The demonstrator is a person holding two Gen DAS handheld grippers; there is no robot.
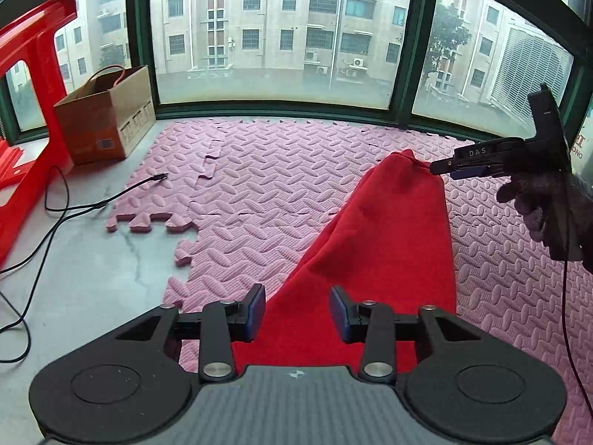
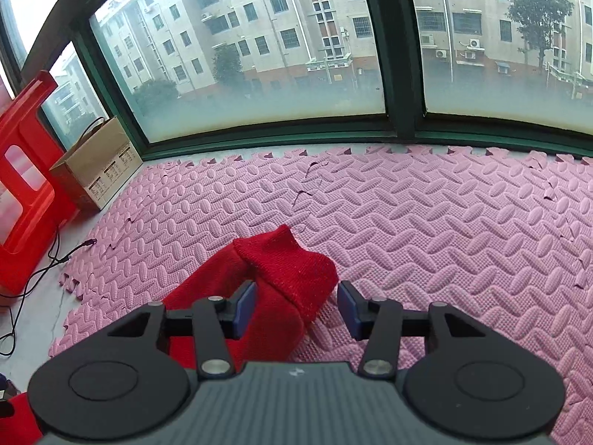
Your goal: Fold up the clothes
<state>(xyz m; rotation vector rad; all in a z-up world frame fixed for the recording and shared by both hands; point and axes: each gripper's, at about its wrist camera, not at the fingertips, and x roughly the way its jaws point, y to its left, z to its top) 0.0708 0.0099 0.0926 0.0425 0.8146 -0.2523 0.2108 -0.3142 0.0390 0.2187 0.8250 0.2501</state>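
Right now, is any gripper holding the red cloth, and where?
Nothing is held. The left gripper and right gripper are both open; the red cloth lies unclamped between their fingers.

Garment (image 1: 374, 252) on foam mat (image 1: 259, 193); cardboard box (image 1: 107, 118) far left, seemingly just beside mat.

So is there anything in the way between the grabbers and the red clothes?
No, nothing visible blocks them. The red garment lies on the pink foam mat, right between the open fingers of the left gripper and the right gripper. The cardboard box and black cable sit off to the side.
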